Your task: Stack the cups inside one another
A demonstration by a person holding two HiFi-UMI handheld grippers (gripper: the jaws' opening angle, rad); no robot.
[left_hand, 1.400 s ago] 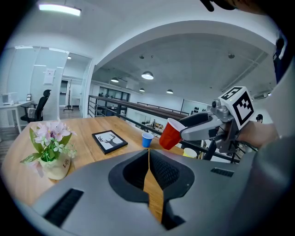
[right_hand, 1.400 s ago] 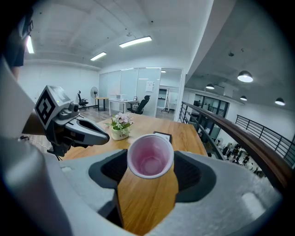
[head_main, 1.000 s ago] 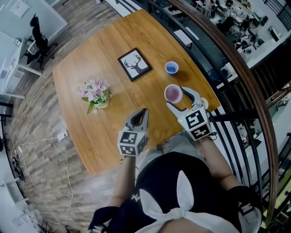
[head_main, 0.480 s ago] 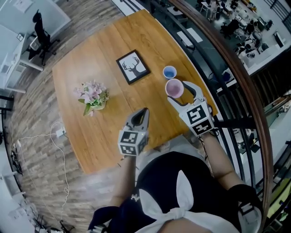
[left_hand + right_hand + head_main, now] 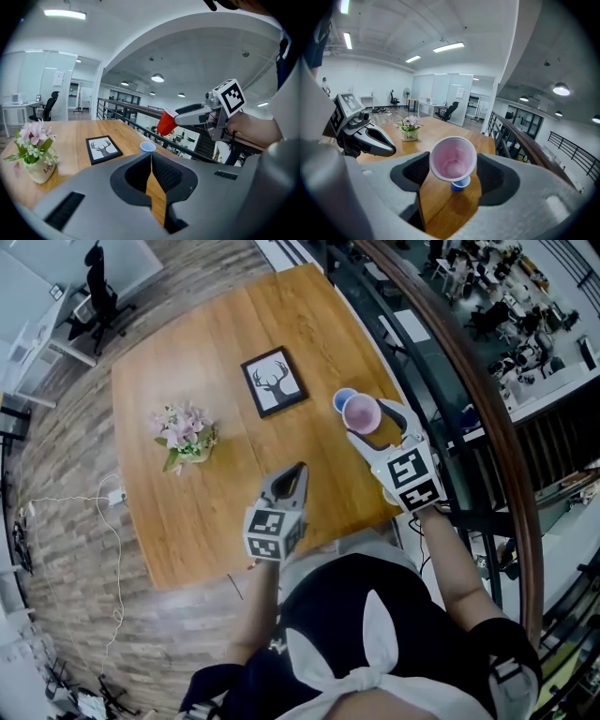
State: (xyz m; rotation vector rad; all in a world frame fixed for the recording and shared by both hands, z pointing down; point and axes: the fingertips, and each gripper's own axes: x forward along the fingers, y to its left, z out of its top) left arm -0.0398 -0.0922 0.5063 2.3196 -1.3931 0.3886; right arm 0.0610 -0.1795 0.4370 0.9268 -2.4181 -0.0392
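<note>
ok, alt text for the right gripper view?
The right gripper holds a pink cup, mouth toward the camera, over a wooden table, with a blue cup standing just beyond it. The left gripper shows at left, a pot of flowers farther back.

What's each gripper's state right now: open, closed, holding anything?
Left gripper: closed, nothing between its jaws.
Right gripper: closed on the red cup.
</note>
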